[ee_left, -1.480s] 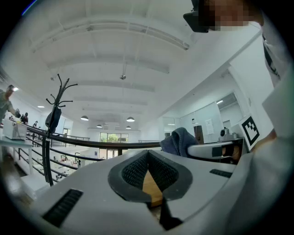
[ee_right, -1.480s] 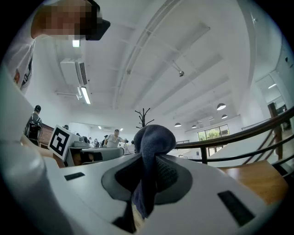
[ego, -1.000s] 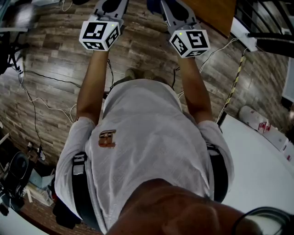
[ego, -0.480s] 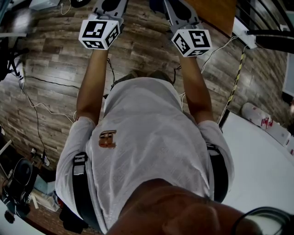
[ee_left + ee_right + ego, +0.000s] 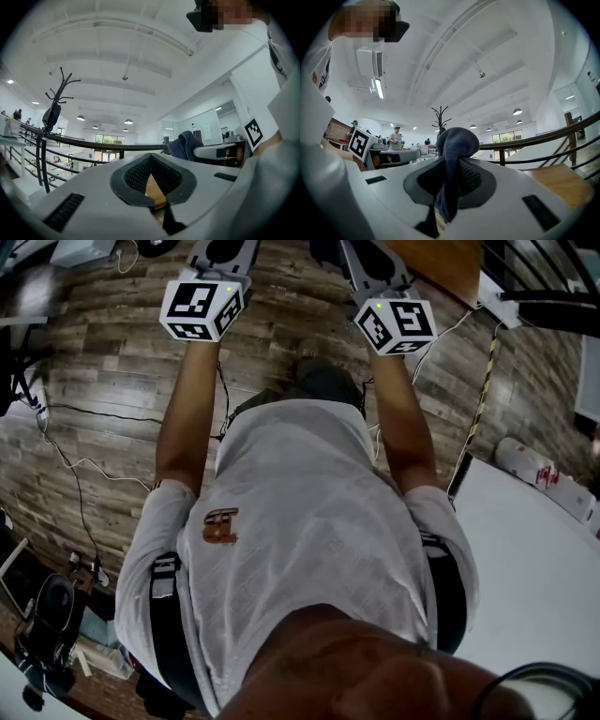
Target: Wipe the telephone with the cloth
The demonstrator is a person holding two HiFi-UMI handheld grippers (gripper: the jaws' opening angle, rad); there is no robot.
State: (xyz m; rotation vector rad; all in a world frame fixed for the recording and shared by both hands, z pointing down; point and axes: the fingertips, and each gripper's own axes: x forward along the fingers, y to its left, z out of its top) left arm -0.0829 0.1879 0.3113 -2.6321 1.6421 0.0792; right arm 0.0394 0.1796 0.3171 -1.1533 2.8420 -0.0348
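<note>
While both tools are being held out level over the brown wood-plank floor (image 5: 103, 362), the dark blue soft knit cloth (image 5: 454, 145) is being pinched by the right gripper (image 5: 449, 176). Its jaws are clamped on the bunched middle, and a rounded fold is bulging above the ribbed black pads (image 5: 473, 180). The left gripper (image 5: 151, 174) is being carried with jaws together, nothing between them. The cloth is judged light, limp and grippy, best taken by a bunched fold. No telephone is being shown in any view.

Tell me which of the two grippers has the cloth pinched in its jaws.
The right gripper: the dark blue cloth is clamped between its jaws. The left gripper is shut with nothing between its jaws.
</note>
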